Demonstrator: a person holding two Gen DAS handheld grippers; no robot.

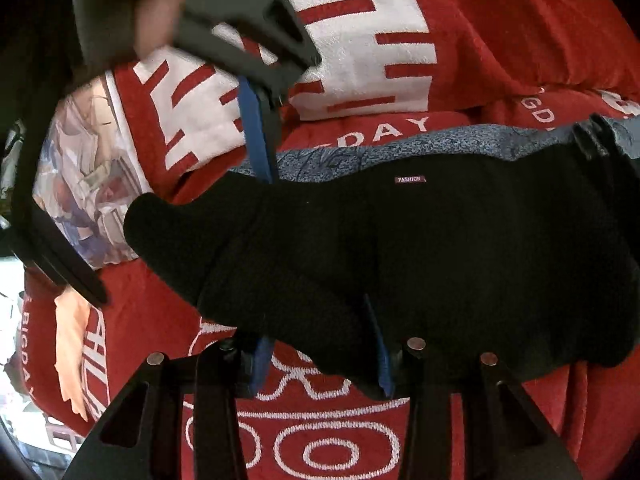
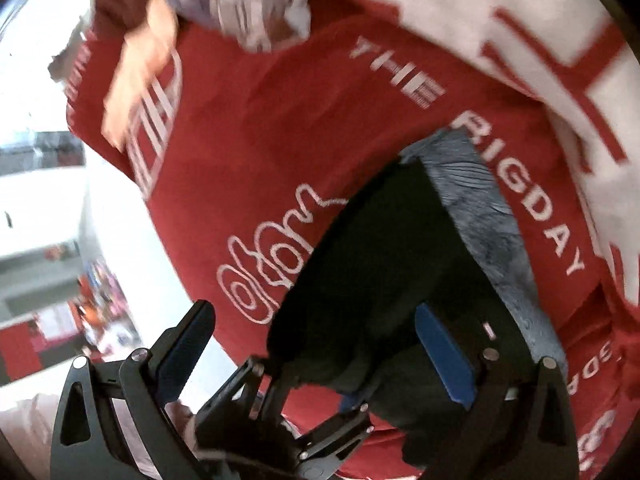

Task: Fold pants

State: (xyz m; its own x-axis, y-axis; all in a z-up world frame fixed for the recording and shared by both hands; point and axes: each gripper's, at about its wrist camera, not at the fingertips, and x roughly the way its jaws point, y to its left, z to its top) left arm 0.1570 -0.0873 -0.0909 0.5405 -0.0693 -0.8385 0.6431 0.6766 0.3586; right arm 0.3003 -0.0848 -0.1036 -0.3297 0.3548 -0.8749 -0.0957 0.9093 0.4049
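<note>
The black pants (image 1: pixel 400 248) with a small "FASHION" label lie folded on a red printed blanket (image 1: pixel 500 40), over a blue-grey folded cloth (image 1: pixel 360 152). My left gripper (image 1: pixel 320 364) is at the pants' near edge, its blue pads about a hand's width apart with black fabric lying over the right pad. The right gripper (image 1: pixel 264 136) reaches in from the top left in the left wrist view, above the pants' far edge. In the right wrist view the right gripper (image 2: pixel 316 344) stands wide open, the pants (image 2: pixel 380 264) draped between its fingers.
A patterned pillow (image 1: pixel 88 176) lies at the left on the blanket. A person's hand (image 2: pixel 136 76) rests on the blanket (image 2: pixel 280 120) at the upper left. Beyond the bed edge is a bright room with shelves (image 2: pixel 52 272).
</note>
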